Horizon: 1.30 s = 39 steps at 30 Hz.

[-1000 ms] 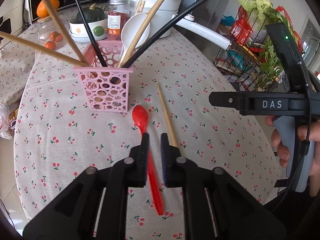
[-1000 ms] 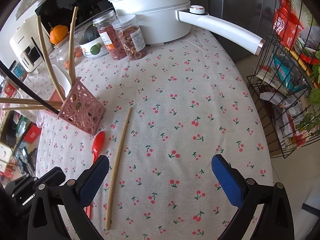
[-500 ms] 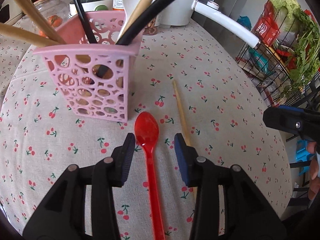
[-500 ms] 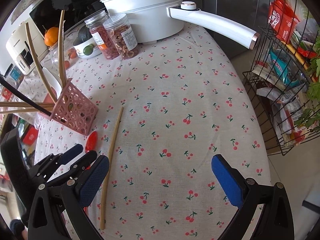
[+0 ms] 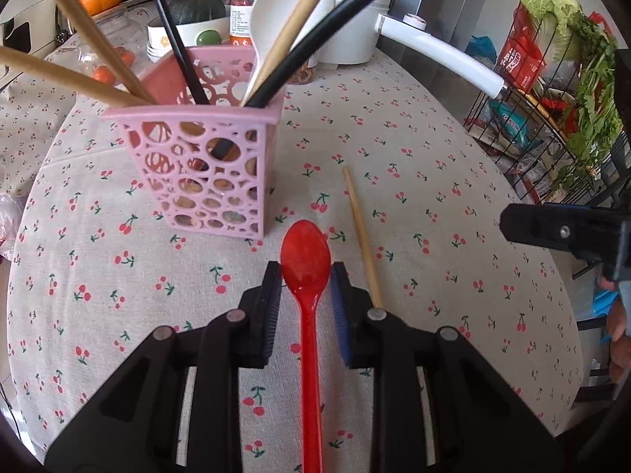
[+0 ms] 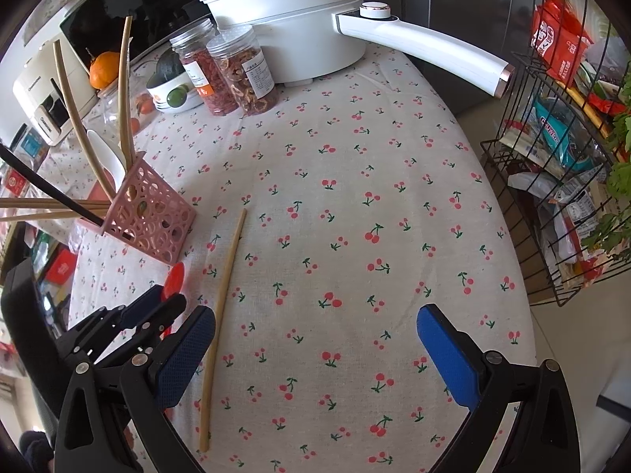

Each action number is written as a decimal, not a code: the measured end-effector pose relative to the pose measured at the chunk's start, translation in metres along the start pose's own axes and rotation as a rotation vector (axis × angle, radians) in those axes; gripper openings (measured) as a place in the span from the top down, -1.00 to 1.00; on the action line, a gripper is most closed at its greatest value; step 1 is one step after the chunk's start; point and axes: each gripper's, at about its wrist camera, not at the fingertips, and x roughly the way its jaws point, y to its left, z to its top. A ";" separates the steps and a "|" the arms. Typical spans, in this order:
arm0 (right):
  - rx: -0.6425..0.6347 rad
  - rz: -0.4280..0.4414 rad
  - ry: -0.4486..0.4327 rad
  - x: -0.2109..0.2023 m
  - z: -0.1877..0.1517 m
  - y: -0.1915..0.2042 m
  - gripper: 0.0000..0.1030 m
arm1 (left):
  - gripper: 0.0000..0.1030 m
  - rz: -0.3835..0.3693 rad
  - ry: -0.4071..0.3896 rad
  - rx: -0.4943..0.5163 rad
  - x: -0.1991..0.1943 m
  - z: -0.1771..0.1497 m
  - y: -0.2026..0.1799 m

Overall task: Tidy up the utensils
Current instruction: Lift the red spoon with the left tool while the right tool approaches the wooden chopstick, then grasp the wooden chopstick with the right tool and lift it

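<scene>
The red translucent plastic spoon [image 5: 305, 272] lies flat on the cherry-print tablecloth [image 5: 434, 205], bowl end towards the pink perforated plastic utensil basket [image 5: 205, 169] and handle running back under the camera. Its bowl sits just in front of the basket's near corner, close to it but apart. The left gripper [image 5: 305, 295] straddles the spoon at the place where bowl narrows into handle: 1 black-and-blue pad stands on each side, and the jaws are closing on it. The pads look to sit right against the edges of the bowl, though whether they already press on it cannot be told. In the right wrist view the same gripper [image 6: 165, 303] shows at the left edge, low over the cloth, with the spoon's bowl [image 6: 174, 278] peeking out beyond its tips.

Just to the right of the spoon lies 1 pale wooden chopstick [image 5: 361, 232], loose on the cloth and roughly parallel to the spoon; its near end disappears behind the gripper's right finger. The basket stands upright and holds several wooden chopsticks [image 5: 79, 39], black chopsticks [image 5: 173, 35] and a white ladle-shaped spoon [image 5: 284, 12], all leaning outward.

The right gripper [image 6: 315, 339] hangs over bare cloth with its blue pads spread wide and nothing between them; the loose chopstick [image 6: 224, 303] passes just beside its left finger.

At the table's far edge stand a white long-handled pot [image 6: 299, 19] and 2 clear jars of dried food [image 6: 224, 71].
</scene>
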 end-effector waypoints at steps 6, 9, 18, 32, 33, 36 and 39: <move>0.020 0.024 0.009 0.004 0.001 0.005 -1.00 | 0.48 -0.050 -0.067 0.033 -0.051 -0.003 0.007; 0.027 0.040 0.015 0.007 0.002 0.012 -1.00 | 0.48 -0.070 -0.101 0.041 -0.072 -0.008 0.013; 0.018 0.107 0.046 0.029 0.001 0.044 -0.88 | 0.48 -0.133 -0.197 0.045 -0.110 -0.021 0.024; -0.114 -0.053 0.045 0.081 0.007 0.089 0.26 | 0.48 -0.157 -0.209 -0.038 -0.129 -0.035 0.067; -0.115 -0.059 0.044 0.082 0.006 0.090 0.27 | 0.48 -0.156 -0.209 -0.044 -0.129 -0.035 0.069; -0.122 -0.078 0.036 0.080 0.002 0.090 0.57 | 0.48 -0.156 -0.210 -0.054 -0.130 -0.036 0.073; -0.101 -0.044 0.037 0.077 -0.001 0.085 0.82 | 0.48 -0.154 -0.214 -0.055 -0.131 -0.036 0.073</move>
